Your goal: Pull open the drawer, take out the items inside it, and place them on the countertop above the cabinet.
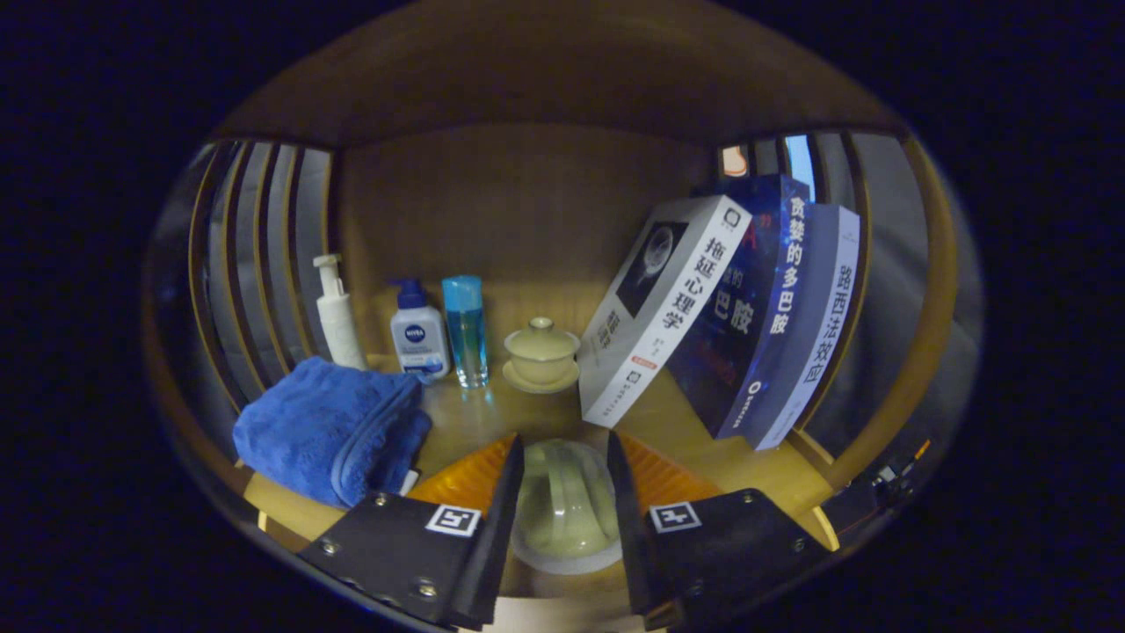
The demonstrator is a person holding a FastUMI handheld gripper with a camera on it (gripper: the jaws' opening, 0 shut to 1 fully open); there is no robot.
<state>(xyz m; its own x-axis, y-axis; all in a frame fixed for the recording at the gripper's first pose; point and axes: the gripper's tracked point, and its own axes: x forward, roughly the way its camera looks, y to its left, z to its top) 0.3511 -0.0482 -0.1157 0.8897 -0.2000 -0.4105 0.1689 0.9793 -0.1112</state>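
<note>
Between our jaws sits a pale green cup (567, 514), apparently clamped on both sides above the desk (694, 440). We judge placing underway; next, lower it near the lidded teacup (541, 353), then release.

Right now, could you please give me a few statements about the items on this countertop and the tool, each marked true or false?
1. The tool has a pale green cup between its fingers. True.
2. The blue towel lies beside the leaning books. False: it lies on the far side from the books, next to the white pump bottle.
3. The lidded teacup on a saucer stands beyond the fingers, between the clear blue bottle and the books. True.
4. The three books stand perfectly upright. False: they lean toward the bottles.
5. The white pump bottle lies on its side. False: it stands upright.
</note>
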